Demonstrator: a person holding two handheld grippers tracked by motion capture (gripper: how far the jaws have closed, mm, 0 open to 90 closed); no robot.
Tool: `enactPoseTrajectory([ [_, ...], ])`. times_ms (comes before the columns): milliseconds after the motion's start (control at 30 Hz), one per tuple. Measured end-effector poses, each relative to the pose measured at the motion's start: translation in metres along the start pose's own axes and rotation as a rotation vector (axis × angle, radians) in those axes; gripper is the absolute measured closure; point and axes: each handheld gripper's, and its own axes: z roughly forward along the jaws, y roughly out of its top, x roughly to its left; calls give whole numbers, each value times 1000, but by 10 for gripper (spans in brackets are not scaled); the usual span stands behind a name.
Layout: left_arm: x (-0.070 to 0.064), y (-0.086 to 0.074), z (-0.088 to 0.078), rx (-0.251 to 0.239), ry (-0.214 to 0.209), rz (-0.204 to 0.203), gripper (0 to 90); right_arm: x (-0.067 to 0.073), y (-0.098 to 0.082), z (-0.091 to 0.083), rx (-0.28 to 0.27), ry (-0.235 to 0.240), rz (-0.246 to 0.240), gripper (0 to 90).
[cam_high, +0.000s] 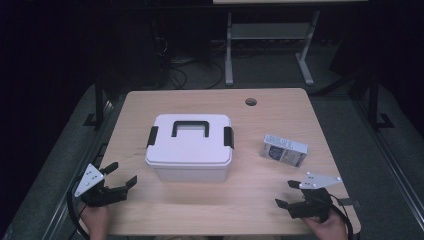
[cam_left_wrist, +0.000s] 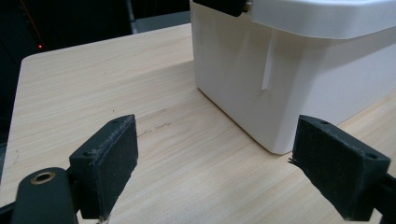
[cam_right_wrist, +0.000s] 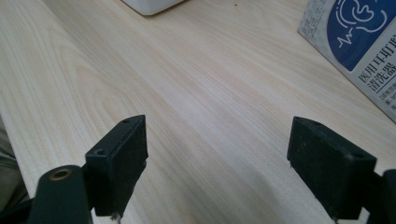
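Dark room all round, cables and a second desk's legs beyond the far edge; my working surface is a pale wood tabletop (cam_high: 150, 210) with a grommet hole (cam_high: 251, 102) near its far edge

Left gripper (cam_high: 121, 178) sits at the near left corner, jaws spread wide, nothing between them. Right gripper (cam_high: 288, 194) at the near right corner, jaws likewise spread as wide as they go, bare wood between the pads

White storage box (cam_high: 190, 146) stands mid-table, a little left of centre, lid on, both black side latches down, black handle lying flat in the lid recess. Small carton (cam_high: 284, 149) lies flat toward the right edge, well apart from the white storage box; white and grey with a blue panel and printed text, long axis running roughly left to right, slightly skewed to the edges

Key relation: from the right gripper the small carton lies ahead toward the far edge, showing at the upper right of the right gripper view (cam_right_wrist: 355, 42). From the left gripper the white storage box lies ahead and to the right, its near left corner (cam_left_wrist: 280, 93) just beyond the jaws in the left gripper view

Judgement: right hand is nearer the small carton, left hand nearer the white storage box and its left latch. Nothing touched yet; both hands parked
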Motion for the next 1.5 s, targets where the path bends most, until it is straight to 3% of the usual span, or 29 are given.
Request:
enactPoseTrajectory([
  [133, 0, -1, -2, 2, 6, 5, 134, -1, 0, 1, 14, 23, 7, 191],
  [333, 1, -2, -3, -4, 3, -6, 134, -3, 1, 1, 92, 51, -3, 182],
  [367, 1, -2, -3, -6, 2, -5, 134, -3, 4, -1, 136, 52, -16, 182],
  [800, -2, -2, -3, -2, -2, 5, 134, -9, 51, -38, 258, 92, -110, 202],
  [1133, 0, -2, -5, -7, 4, -4, 134, -7, 86, -52, 279, 104, -155, 203],
  [1500, 0, -2, -5, -9, 2, -3, 134, -4, 115, -54, 306, 113, -206, 206],
])
